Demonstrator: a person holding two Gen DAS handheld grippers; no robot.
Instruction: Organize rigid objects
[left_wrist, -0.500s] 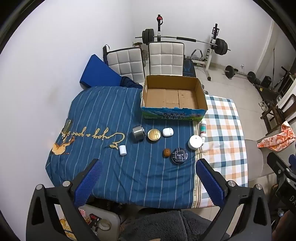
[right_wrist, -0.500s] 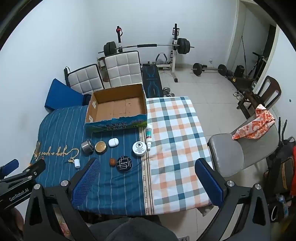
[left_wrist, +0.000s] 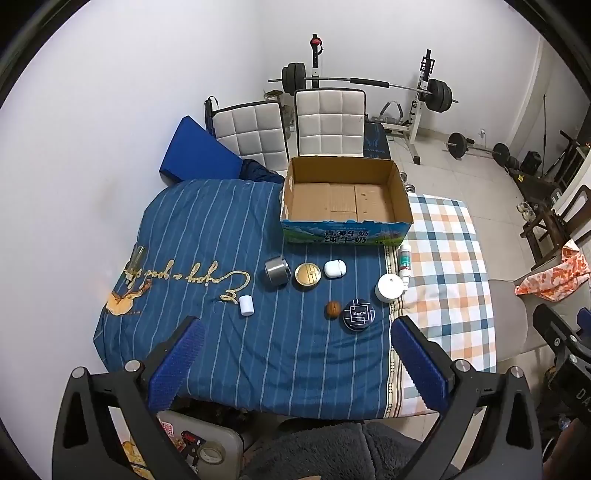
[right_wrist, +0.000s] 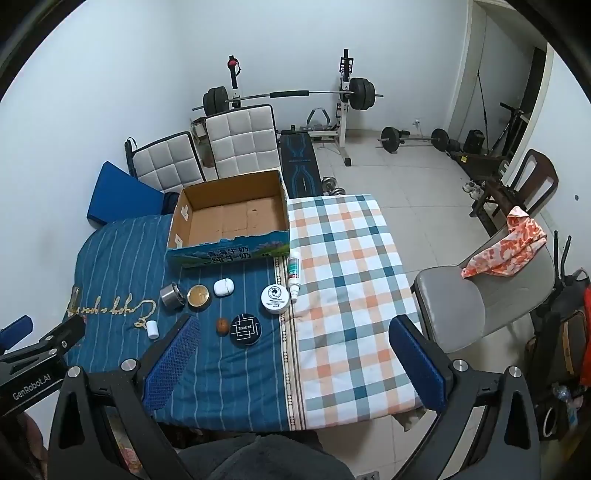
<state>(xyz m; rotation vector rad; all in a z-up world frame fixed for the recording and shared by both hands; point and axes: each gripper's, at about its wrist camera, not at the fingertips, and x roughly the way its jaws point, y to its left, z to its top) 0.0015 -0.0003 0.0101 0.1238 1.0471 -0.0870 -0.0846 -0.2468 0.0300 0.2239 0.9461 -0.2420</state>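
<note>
An empty cardboard box (left_wrist: 347, 225) (right_wrist: 229, 253) stands at the far middle of the cloth-covered table. In front of it lie a silver metal cylinder (left_wrist: 276, 272), a gold round tin (left_wrist: 307, 274), a white case (left_wrist: 335, 268), a small white cap (left_wrist: 246, 305), a walnut (left_wrist: 333, 308), a black round tin (left_wrist: 359, 314) (right_wrist: 246, 329), a white jar (left_wrist: 390, 287) (right_wrist: 275, 298) and a white tube (left_wrist: 405, 263) (right_wrist: 293, 272). My left gripper (left_wrist: 297, 363) is open and empty, high above the near table edge. My right gripper (right_wrist: 295, 363) is open and empty, above the checked cloth.
Blue striped cloth (left_wrist: 207, 236) covers the left of the table, checked cloth (right_wrist: 343, 266) the right. Two white padded chairs (left_wrist: 328, 122) stand behind the box. A grey chair (right_wrist: 465, 306) with an orange cloth stands right. Weight bench and barbells stand at the back.
</note>
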